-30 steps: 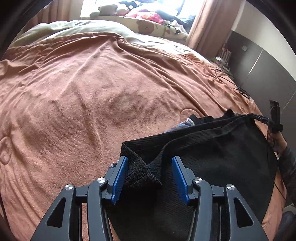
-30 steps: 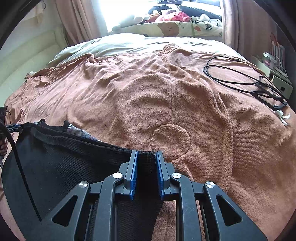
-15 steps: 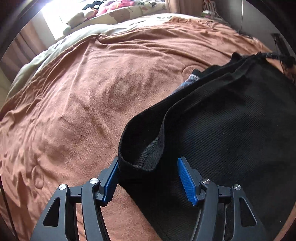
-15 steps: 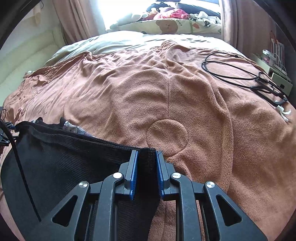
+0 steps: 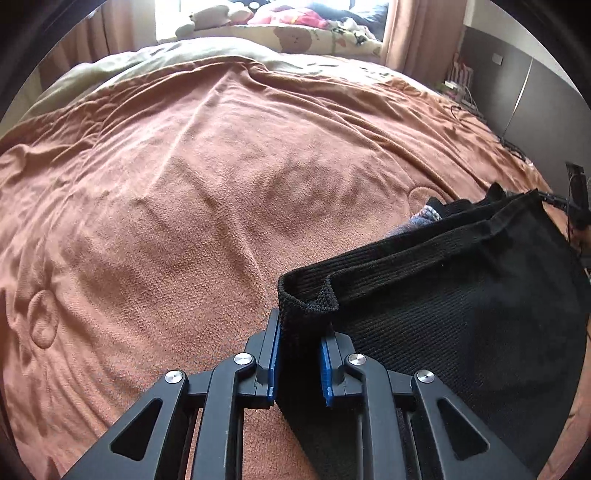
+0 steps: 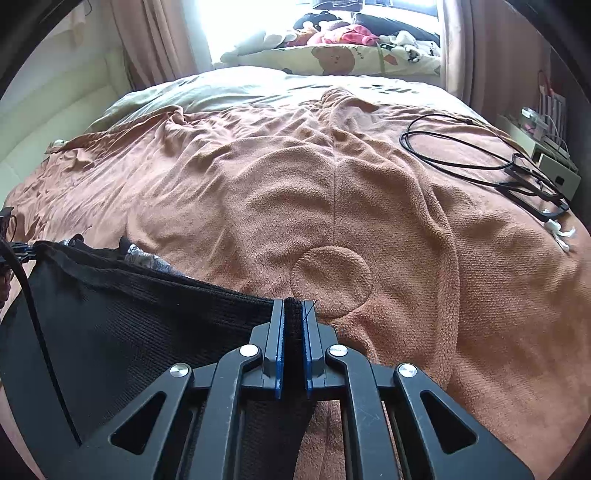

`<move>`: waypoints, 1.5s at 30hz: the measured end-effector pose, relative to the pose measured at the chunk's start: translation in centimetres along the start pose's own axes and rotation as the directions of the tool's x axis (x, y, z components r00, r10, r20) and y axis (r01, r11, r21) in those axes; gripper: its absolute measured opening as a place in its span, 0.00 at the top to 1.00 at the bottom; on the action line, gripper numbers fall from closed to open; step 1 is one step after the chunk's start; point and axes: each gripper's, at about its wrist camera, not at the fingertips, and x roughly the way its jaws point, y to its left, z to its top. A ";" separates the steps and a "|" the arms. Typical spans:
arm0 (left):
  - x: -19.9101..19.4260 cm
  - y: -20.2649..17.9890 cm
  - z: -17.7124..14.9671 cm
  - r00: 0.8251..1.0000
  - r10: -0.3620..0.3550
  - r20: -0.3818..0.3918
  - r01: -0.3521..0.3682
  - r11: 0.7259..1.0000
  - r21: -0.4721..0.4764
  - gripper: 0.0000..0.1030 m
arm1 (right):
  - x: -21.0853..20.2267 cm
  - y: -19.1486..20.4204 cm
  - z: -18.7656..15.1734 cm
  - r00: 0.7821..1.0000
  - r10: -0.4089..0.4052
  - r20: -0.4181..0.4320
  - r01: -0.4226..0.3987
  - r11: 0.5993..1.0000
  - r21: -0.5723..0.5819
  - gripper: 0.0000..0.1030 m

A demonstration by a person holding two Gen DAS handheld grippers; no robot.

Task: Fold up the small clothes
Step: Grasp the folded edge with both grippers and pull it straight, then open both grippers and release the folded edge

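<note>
The black garment (image 5: 461, 317) runs out of the lower edge in both views, so its full shape cannot be told. A grey-blue cloth (image 5: 421, 219) shows only a small part behind its far rim. The things on the windowsill (image 6: 343, 35) are too small and too bright to name. The person's hand is hidden.

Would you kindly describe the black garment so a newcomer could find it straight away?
A brown blanket covers the bed. At its near edge lies the black knit garment, stretched between the left claw and the right claw. It is the only large black cloth there.
</note>
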 end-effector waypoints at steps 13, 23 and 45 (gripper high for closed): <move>-1.4 -0.6 0.6 0.996 0.013 0.087 -0.007 0.998 -0.068 0.94 | -1.6 0.0 0.7 0.997 -0.064 0.039 0.063 0.998 0.019 0.97; -0.8 0.2 2.1 0.992 0.101 0.073 -0.092 0.989 -0.117 0.94 | -0.4 0.5 2.5 0.993 -0.118 0.027 0.117 0.993 0.021 0.97; -0.9 -0.3 1.9 0.959 0.282 -0.017 -0.282 0.952 -0.121 0.40 | -1.0 -1.2 4.0 0.984 -0.175 -0.044 0.180 0.975 0.129 0.45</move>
